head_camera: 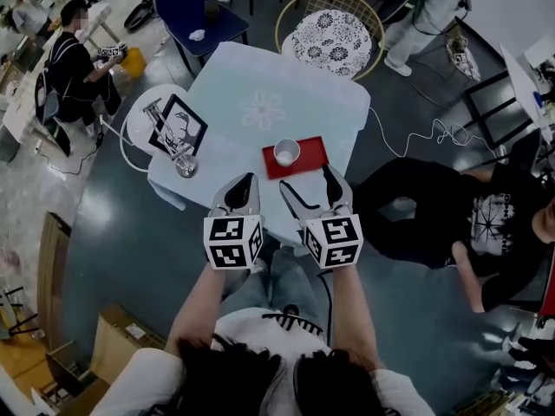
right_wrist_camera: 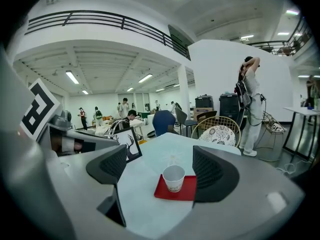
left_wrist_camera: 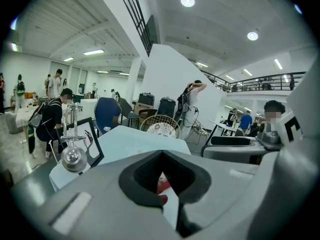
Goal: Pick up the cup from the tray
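1. Head view: two hand-held grippers are held out over the near edge of the pale blue tabletop point(head_camera: 260, 76).
   - The left hand-held gripper point(head_camera: 245, 183) has its jaws together.
   - The right hand-held gripper point(head_camera: 306, 178) has its jaws spread apart.
   - One white cup point(head_camera: 286, 152) stands upright on one red tray point(head_camera: 314, 152). It lies just ahead of the right hand-held gripper, in line with the gap between its jaws and clear of both.
   - From the left hand-held gripper, the cup is ahead and off to the right.
   - One framed picture point(head_camera: 180, 125) and one metal stand point(head_camera: 178, 152) lie ahead and to the left of the left hand-held gripper.

2. Left gripper view: the dark pads meet at the bottom and leave only a small diamond-shaped opening between them.
   - No object is clamped.
   - A sliver of the red tray shows through that opening, ahead on the tabletop.
   - The metal stand and the framed picture are at the left, and the right hand-held gripper fills the right edge.

3. Right gripper view: the jaws stand wide apart and touch nothing.
   - The single cup point(right_wrist_camera: 174, 178) sits ahead, centred between the two pads but beyond them, on the near left part of the tray.
   - The tray's bare red surface runs on to the right, behind the right pad.
   - The framed picture is further ahead on the left.
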Demonstrator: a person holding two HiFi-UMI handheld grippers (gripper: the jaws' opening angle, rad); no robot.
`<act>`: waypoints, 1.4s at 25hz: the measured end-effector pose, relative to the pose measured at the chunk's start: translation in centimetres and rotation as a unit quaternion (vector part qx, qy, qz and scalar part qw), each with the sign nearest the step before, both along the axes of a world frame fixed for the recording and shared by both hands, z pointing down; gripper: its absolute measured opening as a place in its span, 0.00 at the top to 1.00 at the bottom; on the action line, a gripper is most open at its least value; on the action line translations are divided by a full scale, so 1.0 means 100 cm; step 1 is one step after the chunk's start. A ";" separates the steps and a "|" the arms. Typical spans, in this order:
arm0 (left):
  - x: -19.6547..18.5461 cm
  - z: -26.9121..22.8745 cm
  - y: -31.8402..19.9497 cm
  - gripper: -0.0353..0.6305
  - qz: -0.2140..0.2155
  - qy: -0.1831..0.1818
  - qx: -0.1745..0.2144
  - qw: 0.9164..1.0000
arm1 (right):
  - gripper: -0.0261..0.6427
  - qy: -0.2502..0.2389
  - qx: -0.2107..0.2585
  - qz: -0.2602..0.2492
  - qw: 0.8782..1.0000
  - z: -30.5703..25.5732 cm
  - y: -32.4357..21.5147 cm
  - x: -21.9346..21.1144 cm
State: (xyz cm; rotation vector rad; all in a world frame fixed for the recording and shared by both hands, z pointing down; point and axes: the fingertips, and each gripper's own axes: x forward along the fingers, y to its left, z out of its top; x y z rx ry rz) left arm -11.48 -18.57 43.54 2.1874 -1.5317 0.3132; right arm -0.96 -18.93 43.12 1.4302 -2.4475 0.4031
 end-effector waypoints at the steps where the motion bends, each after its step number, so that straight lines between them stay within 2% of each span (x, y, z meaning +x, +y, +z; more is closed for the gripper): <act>1: 0.000 0.003 -0.005 0.95 -0.003 0.001 -0.003 1.000 | 0.33 0.003 -0.001 -0.003 1.000 0.003 -0.005 0.000; 8: 0.000 0.025 -0.038 0.95 -0.015 -0.006 -0.019 1.000 | 0.31 0.030 -0.019 -0.029 0.999 0.035 -0.037 -0.006; 17: -0.003 0.073 -0.063 0.95 -0.029 -0.009 -0.061 0.998 | 0.31 0.044 -0.057 -0.050 0.996 0.087 -0.069 -0.016; 28: -0.005 0.109 -0.091 0.95 -0.040 -0.018 -0.084 0.996 | 0.29 0.047 -0.099 -0.044 0.993 0.145 -0.097 -0.026; 35: -0.009 0.133 -0.091 0.95 -0.034 -0.027 -0.105 0.994 | 0.29 0.050 -0.116 -0.038 0.991 0.170 -0.102 -0.029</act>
